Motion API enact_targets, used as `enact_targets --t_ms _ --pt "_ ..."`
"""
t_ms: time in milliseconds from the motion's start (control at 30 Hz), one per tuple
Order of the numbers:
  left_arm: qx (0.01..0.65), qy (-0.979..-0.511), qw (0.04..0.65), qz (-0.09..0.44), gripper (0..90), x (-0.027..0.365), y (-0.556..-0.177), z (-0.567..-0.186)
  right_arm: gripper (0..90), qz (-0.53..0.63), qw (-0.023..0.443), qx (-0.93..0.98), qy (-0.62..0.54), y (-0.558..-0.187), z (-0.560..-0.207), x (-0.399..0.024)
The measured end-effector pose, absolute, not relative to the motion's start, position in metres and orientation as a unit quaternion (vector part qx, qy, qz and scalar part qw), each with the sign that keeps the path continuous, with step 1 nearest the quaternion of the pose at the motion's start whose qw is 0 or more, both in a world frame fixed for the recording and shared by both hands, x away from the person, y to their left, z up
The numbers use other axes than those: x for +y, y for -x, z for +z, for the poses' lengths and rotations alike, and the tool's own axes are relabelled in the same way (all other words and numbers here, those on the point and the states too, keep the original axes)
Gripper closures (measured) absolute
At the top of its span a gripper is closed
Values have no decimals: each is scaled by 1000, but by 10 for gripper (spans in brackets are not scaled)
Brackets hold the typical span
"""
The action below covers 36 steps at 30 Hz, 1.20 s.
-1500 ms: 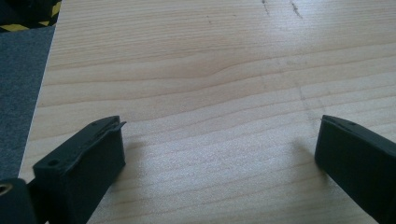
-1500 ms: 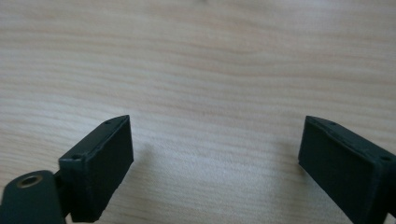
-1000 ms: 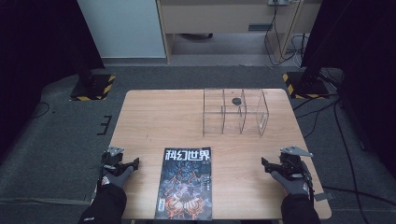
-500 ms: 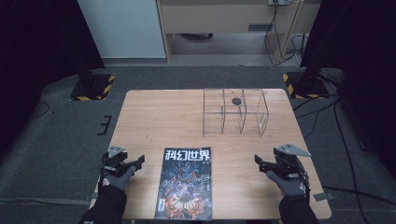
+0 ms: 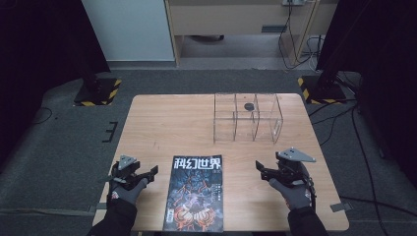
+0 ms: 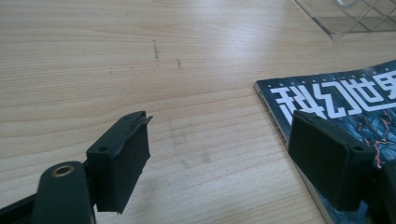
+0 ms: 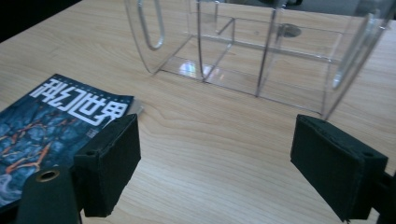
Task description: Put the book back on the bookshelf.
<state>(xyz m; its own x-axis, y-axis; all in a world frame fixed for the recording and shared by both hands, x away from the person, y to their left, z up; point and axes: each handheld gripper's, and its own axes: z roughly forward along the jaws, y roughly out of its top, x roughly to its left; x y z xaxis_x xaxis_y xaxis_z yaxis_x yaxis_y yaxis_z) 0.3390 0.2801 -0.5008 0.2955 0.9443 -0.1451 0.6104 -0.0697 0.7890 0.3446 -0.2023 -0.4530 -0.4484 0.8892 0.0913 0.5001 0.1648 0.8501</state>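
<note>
We hold both tongs low over the near edge of the worktop (image 5: 172, 123), one on each side of the magazine (image 5: 195, 192), which lies flat at the middle of that edge with its cover up and its title toward the far side. The left tongs (image 5: 147, 173) sit just beside the magazine's left edge, jaws spread wide and holding nothing; in the left gripper view (image 6: 219, 163) one jaw stands over bare wood and the other over the magazine's far left corner. The right tongs (image 5: 260, 169) are near the magazine's right edge but apart from it, also wide open and empty. Toward the far right corner stands a clear rack (image 5: 247, 117) with upright dividers, and a small dark disc (image 5: 249, 105) lies in it.

Our guess is that the magazine is to be picked up, perhaps for a slot in the rack. The trouble we foresee:

- The magazine lies flat on the wood, so a jaw may fail to get under its edge and merely push it along the worktop.
- It sits at the near edge; a push that way could send it off.
- Pinching only the cover would let the pages fan open and sag.
- It is limp, so gripped at one side it may droop and catch a divider.
- The rack looks light; a knock could shift or tip it.
</note>
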Motion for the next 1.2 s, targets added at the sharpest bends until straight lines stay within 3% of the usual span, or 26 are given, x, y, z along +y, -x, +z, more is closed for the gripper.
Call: enact_targets --t_ms 600,1200 --pt "522 -733 389 197 194 256 -333 -504 171 449 186 749 -451 -346 -452 -158" --pt "505 -761 363 187 193 245 -334 -513 171 425 156 783 -426 -346 -475 -112"
